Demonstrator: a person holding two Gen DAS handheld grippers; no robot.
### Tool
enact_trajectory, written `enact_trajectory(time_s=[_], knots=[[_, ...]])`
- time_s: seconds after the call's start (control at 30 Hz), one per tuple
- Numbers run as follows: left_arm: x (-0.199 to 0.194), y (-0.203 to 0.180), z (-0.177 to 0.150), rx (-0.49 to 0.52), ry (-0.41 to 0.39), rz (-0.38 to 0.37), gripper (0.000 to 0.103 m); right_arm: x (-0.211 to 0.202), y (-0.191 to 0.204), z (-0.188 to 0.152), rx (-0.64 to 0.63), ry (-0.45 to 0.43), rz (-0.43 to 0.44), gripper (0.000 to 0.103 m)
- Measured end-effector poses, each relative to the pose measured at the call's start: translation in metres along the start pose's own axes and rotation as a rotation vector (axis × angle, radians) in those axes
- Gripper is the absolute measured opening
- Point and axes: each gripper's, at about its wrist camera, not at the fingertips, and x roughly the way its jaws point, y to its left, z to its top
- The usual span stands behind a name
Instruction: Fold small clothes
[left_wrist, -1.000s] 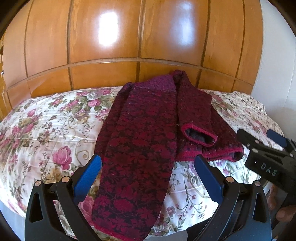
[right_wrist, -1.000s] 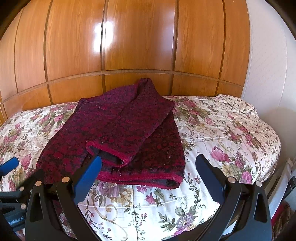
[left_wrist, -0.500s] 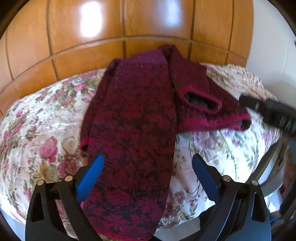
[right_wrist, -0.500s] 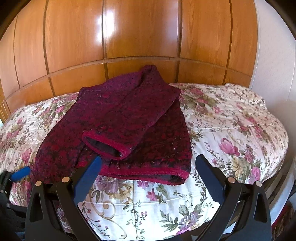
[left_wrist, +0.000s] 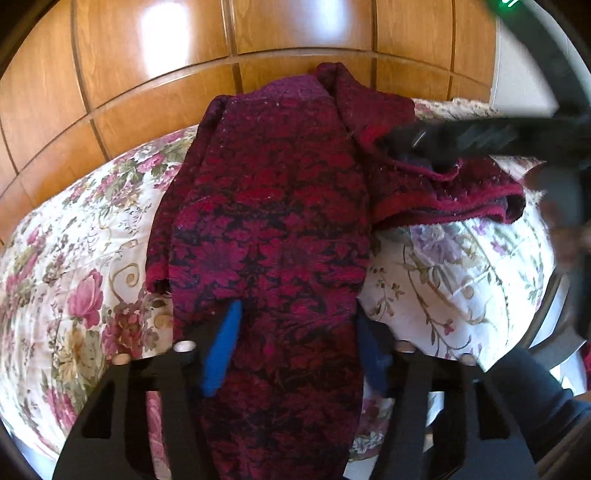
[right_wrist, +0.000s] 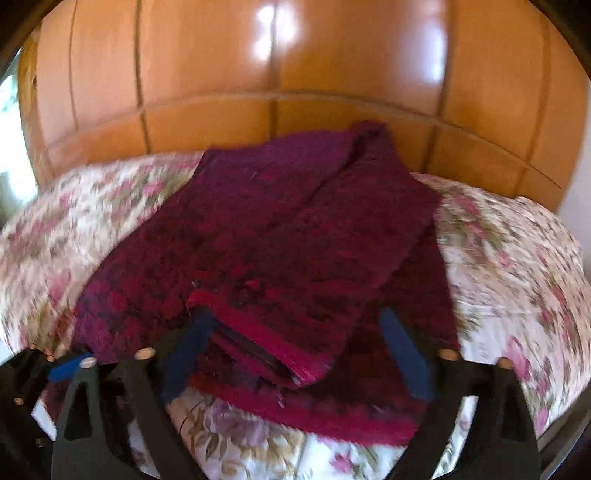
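Both grippers dropped closer onto maroon sweater (left_wrist: 273, 206); left gripper (left_wrist: 295, 350) jaws closing, pinching long sleeve; right gripper (right_wrist: 295, 350) jaws narrowing, still spread around cuff (right_wrist: 255, 343).

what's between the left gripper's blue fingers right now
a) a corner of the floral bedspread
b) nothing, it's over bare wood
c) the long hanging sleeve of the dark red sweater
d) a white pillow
c: in the left wrist view the left gripper has its fingers on either side of the long sleeve of the dark red sweater, which lies on the floral bedspread.
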Motion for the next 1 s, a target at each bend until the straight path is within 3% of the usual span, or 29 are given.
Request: enact_trajectory(time_s=[0.03,0.1,0.2,0.27,0.4,0.5,0.6,0.77,1.0], knots=[[-0.002,0.003,0.001,-0.013,-0.007,-0.002,0.036,0.012,0.003,0.000,-0.009,0.034,0.019,0.074],[-0.010,0.013,0.004,-0.059,-0.024,-0.031,0.027,0.025,0.006,0.000,-0.019,0.069,0.040,0.058],[-0.024,0.030,0.011,-0.135,-0.057,-0.093,0.024,0.018,0.004,0.005,-0.026,0.046,0.077,0.031],[-0.031,0.038,0.017,-0.176,-0.072,-0.121,0.023,0.009,-0.002,0.008,-0.016,0.029,0.084,0.022],[-0.045,0.070,0.039,-0.317,-0.124,-0.218,0.023,-0.013,-0.036,0.017,0.097,-0.006,0.118,0.017],[-0.050,0.093,0.056,-0.380,-0.167,-0.224,0.022,-0.019,-0.060,0.022,0.127,-0.028,0.031,0.005],[-0.052,0.130,0.074,-0.466,-0.211,-0.212,0.021,-0.024,-0.098,0.026,0.198,-0.045,-0.057,0.005],[-0.032,0.195,0.103,-0.549,-0.224,-0.093,0.020,-0.025,-0.187,0.037,0.351,-0.071,-0.207,0.005],[0.030,0.287,0.126,-0.707,-0.121,0.090,0.020,0.004,-0.295,0.044,0.534,-0.007,-0.380,0.005]])
